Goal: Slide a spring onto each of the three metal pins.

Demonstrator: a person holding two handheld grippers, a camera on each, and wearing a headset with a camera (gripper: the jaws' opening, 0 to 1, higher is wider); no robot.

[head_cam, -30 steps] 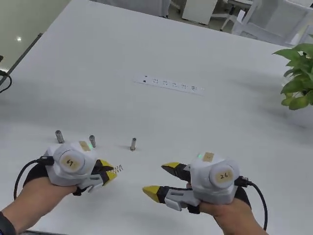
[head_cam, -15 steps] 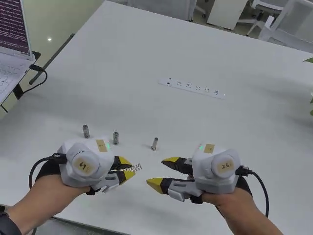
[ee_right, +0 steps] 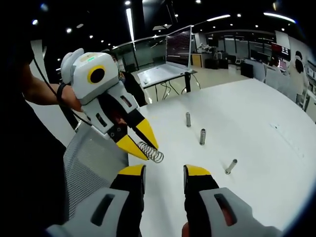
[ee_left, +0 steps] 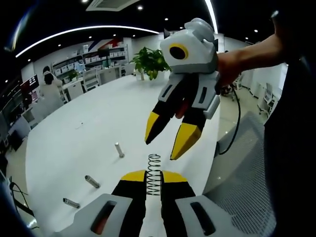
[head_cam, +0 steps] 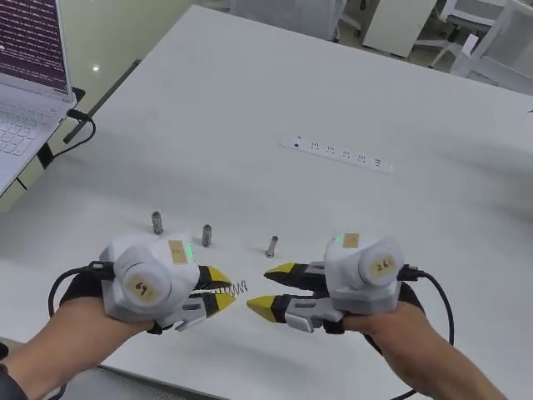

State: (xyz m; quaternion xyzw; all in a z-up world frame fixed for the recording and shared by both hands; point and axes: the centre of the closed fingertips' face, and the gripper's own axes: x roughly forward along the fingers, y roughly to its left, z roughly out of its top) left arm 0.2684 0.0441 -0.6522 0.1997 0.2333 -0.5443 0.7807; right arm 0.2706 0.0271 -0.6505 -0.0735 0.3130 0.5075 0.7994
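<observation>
My left gripper (head_cam: 218, 288) is shut on a small coil spring (head_cam: 237, 288), which sticks out past its yellow tips toward the right. The right gripper (head_cam: 266, 288) stands open facing it, tips just short of the spring's free end. In the left gripper view the spring (ee_left: 154, 173) stands between my shut jaws, with the right gripper (ee_left: 164, 144) open above it. Three metal pins stand behind: the two on the left (head_cam: 156, 222) (head_cam: 207, 235) look ribbed with coils, and the right pin (head_cam: 271, 246) is smooth. In the right gripper view the spring (ee_right: 151, 152) hangs above my open jaws.
A white power strip (head_cam: 337, 154) lies mid-table. An open laptop (head_cam: 25, 75) and a black cable (head_cam: 79, 125) sit off the table's left edge. The white table's (head_cam: 250, 100) near edge runs just below both hands. A potted plant (ee_left: 148, 59) stands far off.
The two grippers have drawn closer together, so the right gripper's open tips now nearly meet the spring's free end. The head camera has also shifted, bringing the laptop into view.
</observation>
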